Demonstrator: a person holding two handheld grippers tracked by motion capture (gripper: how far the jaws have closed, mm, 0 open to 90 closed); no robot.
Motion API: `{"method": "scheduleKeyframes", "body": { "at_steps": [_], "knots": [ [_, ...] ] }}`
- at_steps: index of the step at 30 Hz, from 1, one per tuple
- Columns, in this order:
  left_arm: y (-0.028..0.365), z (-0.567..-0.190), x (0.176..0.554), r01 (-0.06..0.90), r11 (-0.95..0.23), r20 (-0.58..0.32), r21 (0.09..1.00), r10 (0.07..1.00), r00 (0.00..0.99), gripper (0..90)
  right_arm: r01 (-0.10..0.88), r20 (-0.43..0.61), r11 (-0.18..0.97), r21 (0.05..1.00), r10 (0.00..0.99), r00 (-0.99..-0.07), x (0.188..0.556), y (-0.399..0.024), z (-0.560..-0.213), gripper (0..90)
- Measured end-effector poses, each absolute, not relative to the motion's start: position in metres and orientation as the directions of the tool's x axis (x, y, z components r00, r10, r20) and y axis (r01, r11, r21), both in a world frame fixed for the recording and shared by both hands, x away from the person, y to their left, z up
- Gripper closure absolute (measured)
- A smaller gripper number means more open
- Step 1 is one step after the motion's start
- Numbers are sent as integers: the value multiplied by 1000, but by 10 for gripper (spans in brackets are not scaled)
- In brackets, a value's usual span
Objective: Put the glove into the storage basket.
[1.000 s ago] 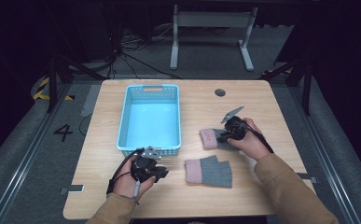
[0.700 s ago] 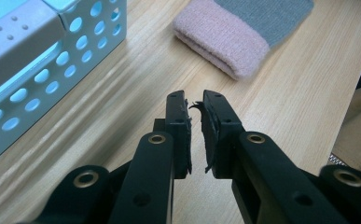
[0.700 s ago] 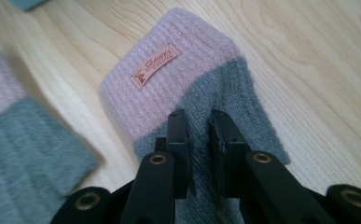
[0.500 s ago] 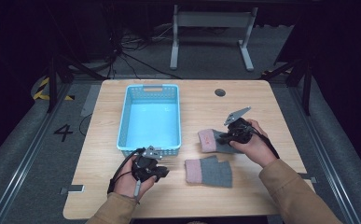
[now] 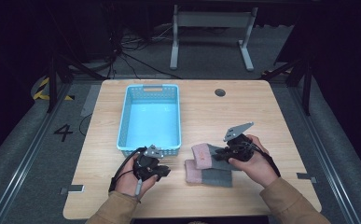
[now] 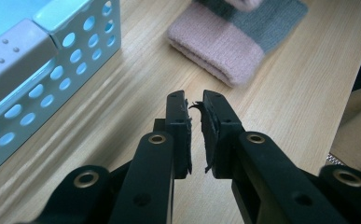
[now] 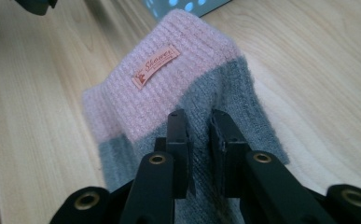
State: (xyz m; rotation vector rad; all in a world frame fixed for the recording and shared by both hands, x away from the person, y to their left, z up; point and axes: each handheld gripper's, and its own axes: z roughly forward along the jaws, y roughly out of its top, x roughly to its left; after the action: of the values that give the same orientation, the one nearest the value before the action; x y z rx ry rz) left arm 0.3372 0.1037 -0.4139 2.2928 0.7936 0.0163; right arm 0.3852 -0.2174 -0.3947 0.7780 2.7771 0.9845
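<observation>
Right gripper (image 7: 197,122), jaws clamped on the grey end of the pink-cuffed glove (image 7: 169,88), whose long axis runs ahead of the jaws toward the blue basket (image 5: 150,116); left gripper (image 6: 194,105), jaws nearly together and empty, sits nearer the basket.

A fixed high camera looks forward and down on the wooden table (image 5: 262,112), taking in the blue basket (image 5: 151,116) from well above. The left gripper view sits low and close just beside the basket (image 6: 52,60), facing the pink-and-grey glove (image 6: 234,46). The right gripper view looks toward the basket (image 7: 187,5) across another glove (image 7: 169,88). All three views share the basket's near end.
</observation>
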Motion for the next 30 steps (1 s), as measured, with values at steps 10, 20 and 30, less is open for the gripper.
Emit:
{"method": "scheduleKeyframes", "body": {
  "at_steps": [10,20,30],
  "knots": [
    [102,-414,338,536,-572,-203,621,544,814,814,468,120,641,609,509,-852,368,-209,-405,791],
    [101,-414,338,534,-574,-203,621,541,817,814,504,128,632,589,543,-830,362,-201,-410,791],
    [101,-414,338,534,-576,-204,619,538,818,816,507,132,629,589,545,-828,356,-196,-413,790]
  ]
}}
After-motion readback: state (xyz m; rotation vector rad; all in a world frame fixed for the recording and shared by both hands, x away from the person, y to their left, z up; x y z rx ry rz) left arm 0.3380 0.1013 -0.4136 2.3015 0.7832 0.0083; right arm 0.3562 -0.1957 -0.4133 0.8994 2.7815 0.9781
